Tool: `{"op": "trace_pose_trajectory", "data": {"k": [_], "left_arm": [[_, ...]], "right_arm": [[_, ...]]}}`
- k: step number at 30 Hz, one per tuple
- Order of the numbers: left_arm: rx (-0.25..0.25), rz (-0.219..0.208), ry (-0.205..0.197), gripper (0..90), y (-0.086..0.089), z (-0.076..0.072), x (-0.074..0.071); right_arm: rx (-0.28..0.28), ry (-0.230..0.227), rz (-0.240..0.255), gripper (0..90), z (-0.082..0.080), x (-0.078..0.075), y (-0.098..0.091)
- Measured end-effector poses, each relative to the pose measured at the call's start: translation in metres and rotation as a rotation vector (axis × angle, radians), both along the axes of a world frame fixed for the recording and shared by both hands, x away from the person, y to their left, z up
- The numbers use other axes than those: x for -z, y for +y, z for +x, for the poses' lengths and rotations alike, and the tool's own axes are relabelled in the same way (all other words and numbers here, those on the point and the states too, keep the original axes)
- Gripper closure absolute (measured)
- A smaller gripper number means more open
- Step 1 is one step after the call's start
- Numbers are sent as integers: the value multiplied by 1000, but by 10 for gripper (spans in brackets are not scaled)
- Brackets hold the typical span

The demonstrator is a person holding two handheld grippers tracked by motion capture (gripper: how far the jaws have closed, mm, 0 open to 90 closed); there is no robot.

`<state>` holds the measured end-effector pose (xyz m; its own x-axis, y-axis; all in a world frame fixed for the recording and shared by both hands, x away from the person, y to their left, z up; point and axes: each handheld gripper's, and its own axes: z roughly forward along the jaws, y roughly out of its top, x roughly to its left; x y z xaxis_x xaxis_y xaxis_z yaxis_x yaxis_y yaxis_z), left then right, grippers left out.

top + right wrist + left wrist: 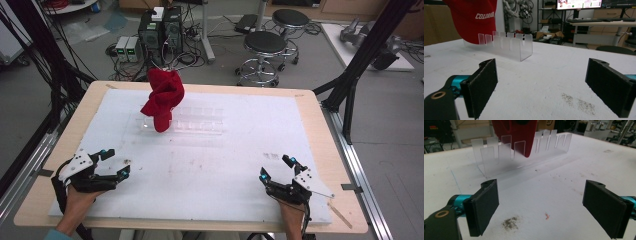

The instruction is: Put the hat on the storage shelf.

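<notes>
A red cap point(162, 99) with white lettering point(484, 16) sits upright in the left end of a clear slotted acrylic rack point(182, 122) at the middle back of the white mat. In the left gripper view the cap point(516, 132) hangs over the rack point(519, 152). My left gripper point(116, 162) rests near the front left of the mat, open and empty, its pads point(484, 208) wide apart. My right gripper point(275, 167) sits at the front right, open too, nothing between its pads point(480, 87).
The white mat point(225, 165) covers a wooden table point(325, 125). Specks of dirt point(510, 223) lie on the mat by the left gripper. Black frame posts point(360, 55) flank the table; stools point(262, 50) and computers point(160, 30) stand beyond the far edge.
</notes>
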<state>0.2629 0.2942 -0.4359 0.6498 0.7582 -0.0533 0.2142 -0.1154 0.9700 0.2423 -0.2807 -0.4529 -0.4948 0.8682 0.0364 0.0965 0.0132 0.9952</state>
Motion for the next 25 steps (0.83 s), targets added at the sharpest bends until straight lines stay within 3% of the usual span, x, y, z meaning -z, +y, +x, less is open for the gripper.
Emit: {"op": "trace_pose_trajectory", "data": {"k": [9, 18, 21, 25], "left_arm": [[-11, -12, -70, 141, 2, -9, 8], [-38, -40, -70, 141, 9, -11, 13], [-52, -46, -54, 141, 9, -9, 14], [-65, -47, -66, 141, 9, -11, 14]], "right_arm": [[8, 6, -12, 97, 1, 0, 1], [10, 9, -18, 97, 2, 0, 1], [13, 13, -13, 97, 1, 0, 1], [18, 11, -17, 97, 1, 0, 2]]}}
